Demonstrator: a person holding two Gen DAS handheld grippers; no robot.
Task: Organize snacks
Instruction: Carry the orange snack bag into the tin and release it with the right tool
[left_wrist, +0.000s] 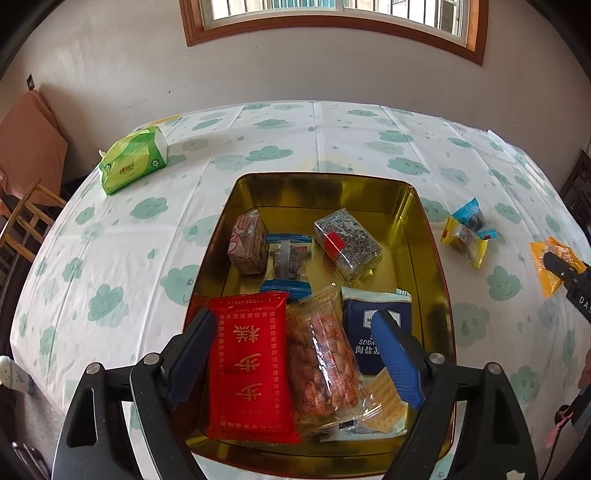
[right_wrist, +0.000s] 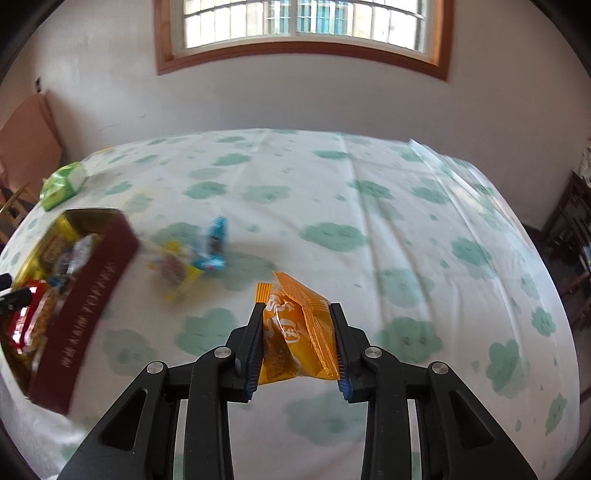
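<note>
One cloud-print tablecloth (left_wrist: 295, 133) under window (left_wrist: 332, 14).

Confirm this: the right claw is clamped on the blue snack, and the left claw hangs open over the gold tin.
Wrong on the colour. The right wrist view shows the right claw clamped on the orange snack, not a blue one. The rest holds: the left claw hangs open over the gold tin.

Your gold tin (left_wrist: 321, 192) lies open on the desk, holding a red packet (left_wrist: 247, 362), a clear peanut-bar wrapper (left_wrist: 321, 350), a navy cracker pack (left_wrist: 369, 321) and smaller sweets. Beside it lie a yellow (left_wrist: 463, 240) and a blue candy (left_wrist: 471, 214). The orange packet (right_wrist: 299, 332) sits pinched upright.
</note>
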